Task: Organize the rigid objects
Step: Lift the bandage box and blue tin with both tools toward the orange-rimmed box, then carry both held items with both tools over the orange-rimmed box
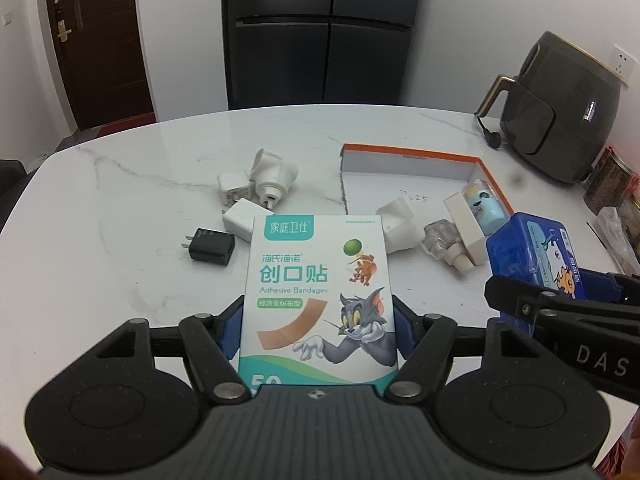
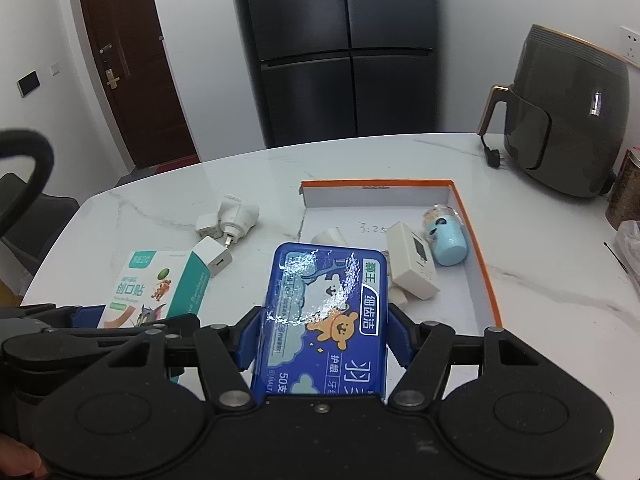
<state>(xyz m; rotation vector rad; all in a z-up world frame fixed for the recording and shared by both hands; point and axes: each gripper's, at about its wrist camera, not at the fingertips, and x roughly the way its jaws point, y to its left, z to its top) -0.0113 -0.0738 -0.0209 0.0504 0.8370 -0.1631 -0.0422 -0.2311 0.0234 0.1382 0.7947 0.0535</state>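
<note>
**Two grippers, each clamped on a box above the marble table**

We see the left gripper [image 1: 318, 330] with its jaws about half open, both blue pads pressed against the sides of a box of adhesive bandages [image 1: 320, 296]. The box stands upright between the jaws, its printed face toward the camera, lifted clear of the white marble table [image 1: 120, 200].

The right gripper [image 2: 320, 344] stands at a similar half-open width, its pads gripping the long sides of a blue tin [image 2: 324, 312] that lies flat between them, lid up.

Beyond the left jaws, on the table, lie a black charger [image 1: 208, 246] and a cluster of white plugs [image 1: 256, 184]. Ahead of the right jaws sits an orange-rimmed box lid [image 2: 476, 240], open side up. Inside it we find a white timer [image 2: 412, 260], a pale blue bottle [image 2: 446, 236] and a white plug [image 2: 328, 237], all lying just beyond the far end of the tin. To the right of both grippers, at the far edge of the table, stands a dark air fryer [image 2: 568, 120].
</note>
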